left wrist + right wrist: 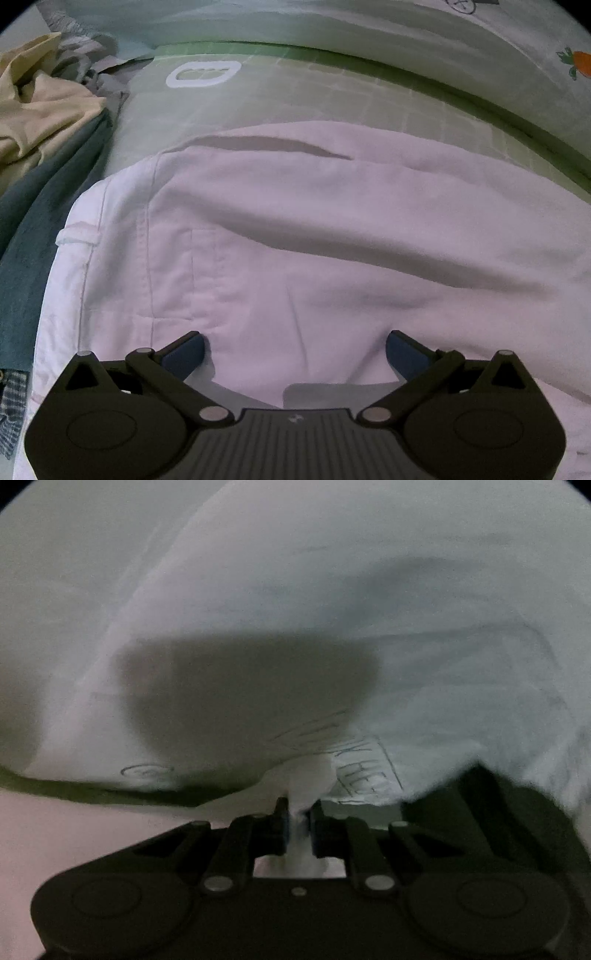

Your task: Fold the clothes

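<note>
A pale pink-white pair of trousers [295, 229] lies spread on the green checked bed sheet [332, 99], its waistband with a belt loop [77, 236] at the left. My left gripper [295, 350] is open, its blue-padded fingers [184, 354] wide apart just above the near part of the garment, holding nothing. My right gripper [298, 819] is shut on a bunched fold of the same white fabric [306, 775]. A light cloth with printed writing [295, 590] fills most of the right wrist view.
A heap of other clothes lies at the left: a beige piece [37, 107], a dark teal piece [40, 206] and grey striped fabric [81, 55]. A white logo [203, 74] marks the sheet. A quilt with a carrot print [580, 64] lies behind.
</note>
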